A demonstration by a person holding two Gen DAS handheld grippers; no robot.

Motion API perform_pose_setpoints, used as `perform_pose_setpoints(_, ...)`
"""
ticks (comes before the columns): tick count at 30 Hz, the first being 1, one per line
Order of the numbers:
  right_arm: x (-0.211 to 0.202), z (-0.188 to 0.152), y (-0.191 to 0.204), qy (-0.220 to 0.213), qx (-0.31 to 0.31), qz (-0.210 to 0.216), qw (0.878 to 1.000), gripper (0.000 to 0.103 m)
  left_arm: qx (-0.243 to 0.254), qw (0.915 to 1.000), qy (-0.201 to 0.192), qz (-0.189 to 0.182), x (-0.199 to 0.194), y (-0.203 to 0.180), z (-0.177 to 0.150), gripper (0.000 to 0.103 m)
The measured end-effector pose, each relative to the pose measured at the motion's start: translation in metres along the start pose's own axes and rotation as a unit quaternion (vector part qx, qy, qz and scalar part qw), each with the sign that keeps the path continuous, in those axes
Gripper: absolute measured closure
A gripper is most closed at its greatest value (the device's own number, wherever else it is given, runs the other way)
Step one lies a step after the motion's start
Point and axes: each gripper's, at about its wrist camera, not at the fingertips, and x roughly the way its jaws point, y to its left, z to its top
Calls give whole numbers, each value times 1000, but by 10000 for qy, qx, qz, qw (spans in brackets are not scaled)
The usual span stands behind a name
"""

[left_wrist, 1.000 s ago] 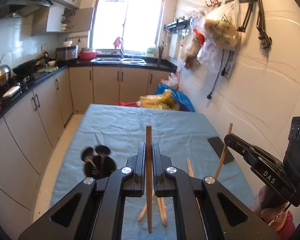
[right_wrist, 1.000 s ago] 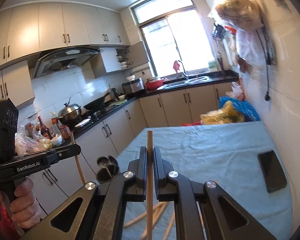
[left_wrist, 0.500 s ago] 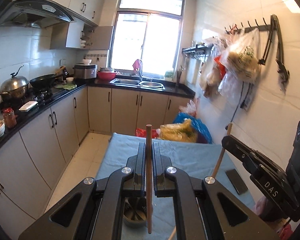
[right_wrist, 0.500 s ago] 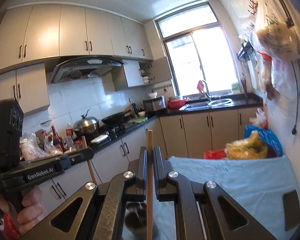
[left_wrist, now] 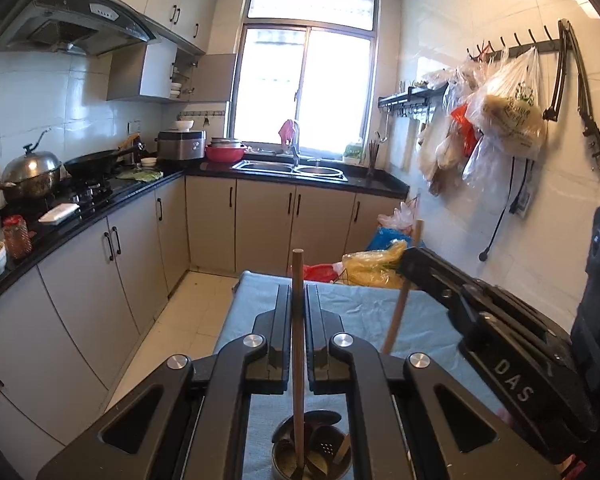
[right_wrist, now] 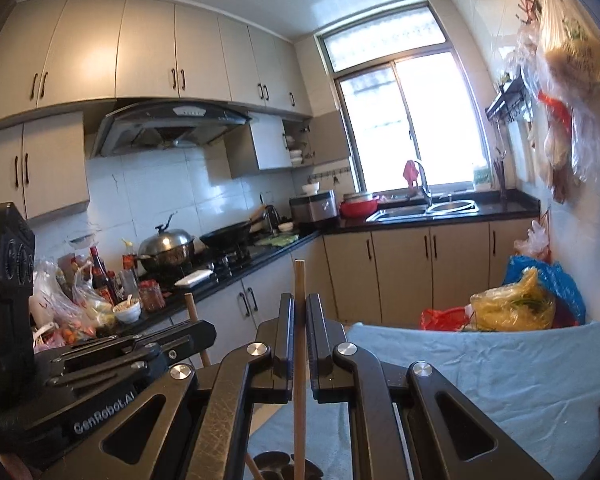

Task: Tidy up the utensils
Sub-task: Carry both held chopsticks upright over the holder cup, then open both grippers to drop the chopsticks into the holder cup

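We hold one long wooden chopstick (left_wrist: 298, 344) standing straight up, pinched in our left gripper (left_wrist: 298, 312) above the round metal utensil cup (left_wrist: 312, 456) on the near blue table cloth (left_wrist: 364, 312), while our right gripper (right_wrist: 299, 320) pinches another upright wooden chopstick (right_wrist: 299, 360).

Wood, metal, cloth, plastic.
Matt wooden chopstick (left_wrist: 298, 344); shiny metal holder (left_wrist: 284, 465); blue cloth table cover (right_wrist: 532, 376); black plastic gripper (left_wrist: 298, 312).
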Motion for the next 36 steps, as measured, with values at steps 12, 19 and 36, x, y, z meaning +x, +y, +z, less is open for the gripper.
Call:
perform_pose_setpoints(12,19,-43,-16,469,-23,-56,9989,97,80,9997,231,14,17,3,-37,98)
perform_pose_setpoints(19,23,-59,-24,907,227,92,9956,96,-71,9991,411,39,16,13,-47,97)
perform_pose_setpoints(36,8,-60,-27,1235,307,223,9916,73,-291,9980,559,20,11,22,-55,97)
